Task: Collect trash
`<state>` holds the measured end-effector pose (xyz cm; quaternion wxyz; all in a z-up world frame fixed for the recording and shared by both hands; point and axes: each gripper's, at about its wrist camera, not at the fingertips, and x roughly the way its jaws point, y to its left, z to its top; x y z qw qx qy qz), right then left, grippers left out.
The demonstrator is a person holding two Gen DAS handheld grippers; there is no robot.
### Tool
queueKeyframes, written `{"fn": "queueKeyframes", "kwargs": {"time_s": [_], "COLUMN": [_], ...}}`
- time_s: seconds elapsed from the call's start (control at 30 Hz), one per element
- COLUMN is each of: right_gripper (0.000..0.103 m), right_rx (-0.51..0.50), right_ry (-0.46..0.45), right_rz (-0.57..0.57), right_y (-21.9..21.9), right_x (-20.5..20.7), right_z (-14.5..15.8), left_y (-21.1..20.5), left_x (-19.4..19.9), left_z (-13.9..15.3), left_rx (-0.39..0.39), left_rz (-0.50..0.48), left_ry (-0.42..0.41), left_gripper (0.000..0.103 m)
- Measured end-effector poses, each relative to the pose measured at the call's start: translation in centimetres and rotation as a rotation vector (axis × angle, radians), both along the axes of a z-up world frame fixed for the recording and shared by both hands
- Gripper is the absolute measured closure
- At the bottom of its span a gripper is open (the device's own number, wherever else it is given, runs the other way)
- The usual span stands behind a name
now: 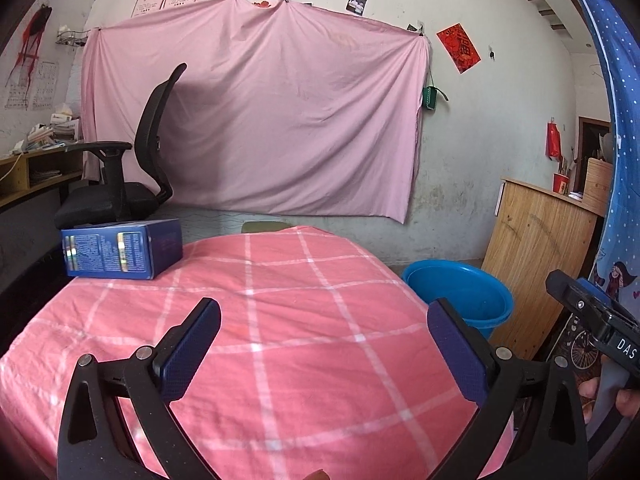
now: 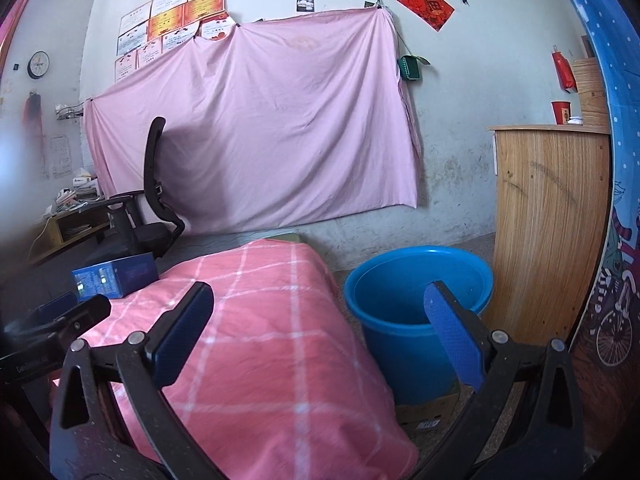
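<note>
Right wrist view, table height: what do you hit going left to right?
Dark blue rectangular cardboard box → pink checked cloth covering the table → bright blue round plastic bucket on the floor → light wooden cabinet → blue dotted curtain at the frame edge.

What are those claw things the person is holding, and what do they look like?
Two matching handheld grippers. The left gripper and right gripper each have black, speckled plastic arms joined by silver rivets, ending in flat fingers faced with dark blue textured pads. White lettering marks the right one's black body.
</note>
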<state>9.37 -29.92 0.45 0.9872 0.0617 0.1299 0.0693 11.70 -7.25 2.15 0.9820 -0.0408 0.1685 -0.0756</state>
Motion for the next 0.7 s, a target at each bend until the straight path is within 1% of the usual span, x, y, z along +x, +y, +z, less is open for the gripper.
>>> {"fn": "queueKeyframes", "kwargs": {"time_s": [0.33, 0.57, 0.7], "right_gripper": [0.000, 0.000, 0.000], "right_rx": [-0.015, -0.031, -0.034], "right_ry": [-0.002, -0.036, -0.042], "right_rz": [0.000, -0.015, -0.029], "right_y": [2.7, 3.2, 3.3], "right_x": [-3.9, -5.9, -6.8], "right_z": [-0.6, -0.7, -1.0], "left_y": [2.9, 4.4, 5.1], "left_x": [-4.0, -6.2, -7.0], "left_z": [-0.5, -1.3, -1.6], "left_rx": [-0.009, -0.004, -0.018], "left_rz": [0.037, 0.059, 0.070], "left_ry": [-0.020, -0.029, -0.031], "left_gripper": [0.002, 0.002, 0.002]}}
